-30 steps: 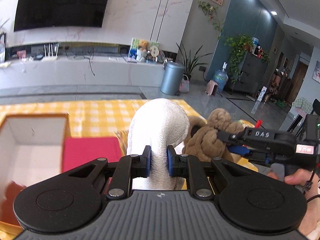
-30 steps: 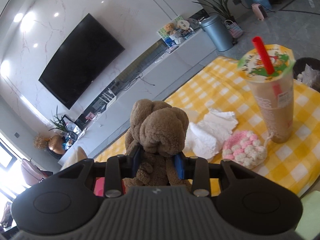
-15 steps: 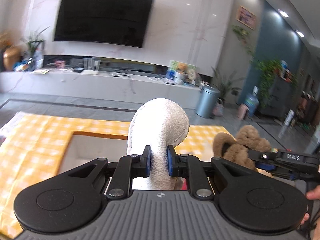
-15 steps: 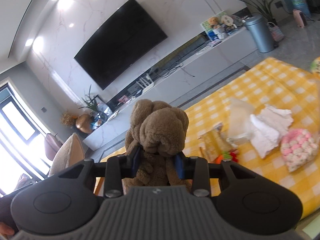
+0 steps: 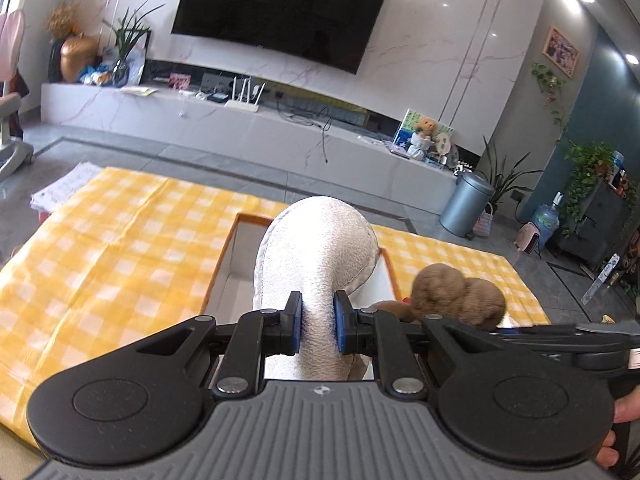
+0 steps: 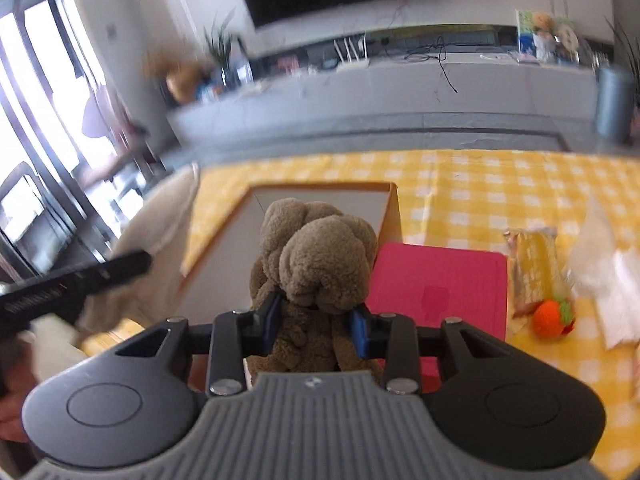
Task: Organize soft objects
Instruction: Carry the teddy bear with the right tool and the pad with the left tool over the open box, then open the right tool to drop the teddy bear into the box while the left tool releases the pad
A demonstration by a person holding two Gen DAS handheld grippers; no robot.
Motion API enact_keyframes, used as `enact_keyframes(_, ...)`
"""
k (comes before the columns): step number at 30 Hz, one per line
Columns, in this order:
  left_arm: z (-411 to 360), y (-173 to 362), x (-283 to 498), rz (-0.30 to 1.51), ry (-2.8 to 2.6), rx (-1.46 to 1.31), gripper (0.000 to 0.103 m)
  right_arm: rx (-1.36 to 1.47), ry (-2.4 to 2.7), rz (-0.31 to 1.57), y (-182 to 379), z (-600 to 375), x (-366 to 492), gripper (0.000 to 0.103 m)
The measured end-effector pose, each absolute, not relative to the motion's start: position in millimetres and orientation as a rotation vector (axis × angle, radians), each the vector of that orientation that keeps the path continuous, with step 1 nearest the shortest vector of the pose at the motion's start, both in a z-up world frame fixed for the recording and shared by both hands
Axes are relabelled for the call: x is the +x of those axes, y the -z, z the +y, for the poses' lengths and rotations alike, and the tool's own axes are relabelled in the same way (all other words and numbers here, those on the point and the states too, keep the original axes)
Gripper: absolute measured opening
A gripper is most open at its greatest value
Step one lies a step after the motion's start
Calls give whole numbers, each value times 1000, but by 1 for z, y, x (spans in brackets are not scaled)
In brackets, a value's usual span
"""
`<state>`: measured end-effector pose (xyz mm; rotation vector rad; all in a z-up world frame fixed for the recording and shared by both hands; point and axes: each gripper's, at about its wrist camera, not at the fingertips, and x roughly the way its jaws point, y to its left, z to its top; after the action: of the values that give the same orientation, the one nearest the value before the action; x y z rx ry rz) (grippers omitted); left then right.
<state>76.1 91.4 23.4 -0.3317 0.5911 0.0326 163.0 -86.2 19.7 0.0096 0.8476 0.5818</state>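
My left gripper (image 5: 316, 322) is shut on a white plush toy (image 5: 320, 256) and holds it above an open orange-rimmed white box (image 5: 236, 264). My right gripper (image 6: 316, 326) is shut on a brown plush bear (image 6: 320, 256) and holds it over the same box (image 6: 320, 196). The bear also shows in the left wrist view (image 5: 460, 296), just right of the white plush. The white plush and the left gripper (image 6: 72, 280) show blurred at the left of the right wrist view.
A yellow checked cloth (image 5: 120, 248) covers the table. A pink lid or flap (image 6: 440, 284) lies right of the box. Beyond it are a snack packet (image 6: 536, 268), a small orange knitted toy (image 6: 552, 320) and white tissues (image 6: 608, 280).
Both grippers have swung left with their toys, from the table's right side to above the open box. The drink cup and pink knitted toy have left the right wrist view.
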Motion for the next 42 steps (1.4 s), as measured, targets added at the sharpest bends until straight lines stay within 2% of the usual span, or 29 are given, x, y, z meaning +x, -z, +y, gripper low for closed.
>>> enact_keyframes(8, 116, -15, 72, 612, -27, -391, 18, -519, -533, 952, 31, 32, 177, 31)
enact_keyframes(12, 122, -9, 73, 627, -16, -402, 18, -495, -541, 1032, 59, 44, 186, 27)
enact_keyframes(14, 126, -6, 74, 631, -6, -415, 18, -452, -517, 1055, 70, 42, 190, 21)
enact_keyframes(15, 127, -6, 74, 635, 0, -421, 18, -432, -515, 1063, 74, 39, 192, 21)
enact_keyframes(16, 128, -6, 74, 634, 9, -421, 18, -416, -525, 1066, 75, 37, 191, 25)
enact_keyframes(17, 128, -7, 74, 631, 18, -415, 18, -410, -536, 1058, 74, 34, 189, 40)
enact_keyframes(18, 127, -7, 75, 628, 23, -411, 18, -411, -539, 1033, 70, 32, 185, 50)
enact_keyframes(19, 127, -7, 76, 626, 23, -411, 18, -414, -534, 989, 65, 26, 177, 67)
enact_keyframes(20, 128, -6, 78, 626, 20, -414, 18, -421, -528, 930, 56, 25, 169, 72)
enact_keyframes(22, 125, -4, 83, 632, 12, -409, 18, -432, -538, 809, 39, 13, 156, 73)
enact_keyframes(24, 119, -1, 91, 650, 3, -376, 18, -421, -542, 711, 22, 2, 149, 79)
enact_keyframes(29, 93, 5, 110, 668, -58, -215, 18, -308, -495, 614, 8, -29, 147, 81)
enact_keyframes(32, 85, 13, 125, 699, -95, -155, 18, -257, -502, 591, 14, -44, 146, 81)
enact_keyframes(40, 92, 39, 155, 760, -142, -207, 18, -120, -551, 659, 37, -61, 157, 77)
enact_keyframes(41, 92, 40, 154, 749, -152, -202, 19, -109, -554, 662, 37, -62, 157, 77)
enact_keyframes(42, 92, 41, 153, 732, -161, -192, 25, -97, -558, 664, 37, -63, 158, 77)
